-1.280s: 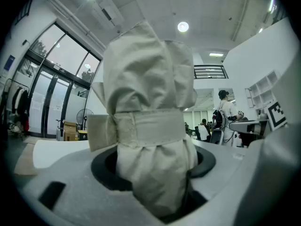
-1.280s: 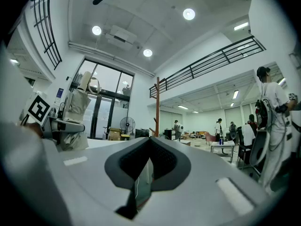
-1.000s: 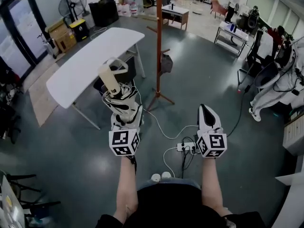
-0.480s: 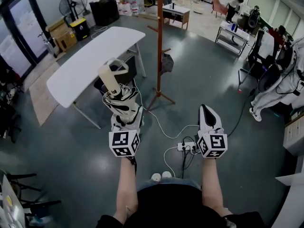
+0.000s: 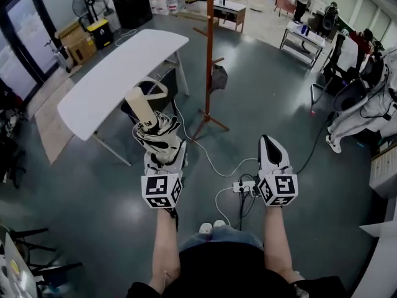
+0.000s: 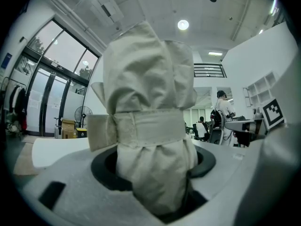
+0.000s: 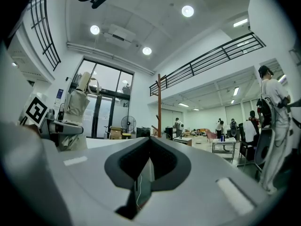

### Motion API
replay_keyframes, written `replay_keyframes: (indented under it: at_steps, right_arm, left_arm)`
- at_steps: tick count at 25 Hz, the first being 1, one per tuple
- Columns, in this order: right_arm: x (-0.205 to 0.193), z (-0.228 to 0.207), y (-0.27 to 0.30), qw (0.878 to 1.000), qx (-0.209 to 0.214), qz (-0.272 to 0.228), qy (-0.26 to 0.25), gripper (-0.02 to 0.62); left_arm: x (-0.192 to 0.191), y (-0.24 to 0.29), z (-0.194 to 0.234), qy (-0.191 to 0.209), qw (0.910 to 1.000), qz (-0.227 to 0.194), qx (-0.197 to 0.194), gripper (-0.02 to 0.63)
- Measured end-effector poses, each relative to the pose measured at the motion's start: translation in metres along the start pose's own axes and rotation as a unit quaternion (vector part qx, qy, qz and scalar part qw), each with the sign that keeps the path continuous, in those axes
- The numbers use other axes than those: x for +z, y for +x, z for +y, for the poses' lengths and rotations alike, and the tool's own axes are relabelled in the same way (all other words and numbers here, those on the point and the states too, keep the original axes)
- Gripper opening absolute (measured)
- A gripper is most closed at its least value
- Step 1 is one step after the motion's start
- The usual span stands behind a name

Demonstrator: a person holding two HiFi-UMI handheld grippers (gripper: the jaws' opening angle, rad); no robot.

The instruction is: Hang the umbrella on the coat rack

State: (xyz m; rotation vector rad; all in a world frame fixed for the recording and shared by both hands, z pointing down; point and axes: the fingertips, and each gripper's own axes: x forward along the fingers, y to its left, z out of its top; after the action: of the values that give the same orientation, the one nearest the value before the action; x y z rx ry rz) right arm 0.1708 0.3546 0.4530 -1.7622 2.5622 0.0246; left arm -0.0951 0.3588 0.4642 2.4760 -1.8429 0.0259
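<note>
A folded beige umbrella [image 5: 156, 132] stands upright in my left gripper [image 5: 164, 153], its cream handle [image 5: 140, 106] pointing up with a loop strap. In the left gripper view the strapped canopy [image 6: 149, 126] fills the space between the jaws, which are shut on it. My right gripper [image 5: 269, 144] is held level beside it, to the right; its jaws are together and hold nothing. The brown wooden coat rack [image 5: 209, 48] stands on the floor ahead, between the two grippers and well beyond them. It also shows in the right gripper view as a thin pole [image 7: 159, 102].
A long white table [image 5: 118, 73] stands ahead on the left with a dark chair [image 5: 155, 92] at its near side. A power strip [image 5: 243, 186] and white cables lie on the floor near my feet. Carts, desks and people are at the far right.
The table and coat rack sit slightly lower and nearer in the head view. Both grippers keep their pose, and the umbrella stays in the left one.
</note>
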Motion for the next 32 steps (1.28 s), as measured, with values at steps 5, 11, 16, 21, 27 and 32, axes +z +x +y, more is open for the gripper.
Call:
replay_keyframes:
  at_steps: [5,11,16,21,27,32]
  right_arm:
    - [-0.008,0.01,0.006,1.0,-0.002,0.005,-0.001,0.008]
    - [-0.018,0.005,0.019,1.0,-0.006,0.01,0.005,0.008]
    - [-0.022,-0.004,0.046,1.0,-0.011,0.009,0.008,0.008]
    - [-0.034,-0.007,0.092,1.0,-0.005,0.008,0.006,0.008]
    - [-0.052,-0.036,0.184,1.0,0.004,0.007,0.012,0.008]
    - [-0.043,-0.068,0.292,1.0,0.022,0.004,0.012,0.008]
  left_arm:
    - [-0.007,0.004,0.008,0.001,0.9999,0.005,-0.009,0.281]
    - [-0.012,0.02,0.019,-0.005,0.9999,0.004,-0.012,0.282]
    - [-0.015,0.045,0.031,0.0,0.9999,0.005,-0.013,0.281]
    - [-0.023,0.084,0.052,0.008,0.9998,0.009,-0.013,0.281]
    - [-0.032,0.166,0.085,0.021,0.9997,0.006,0.008,0.281]
    - [-0.03,0.268,0.105,0.022,0.9996,0.015,-0.004,0.281]
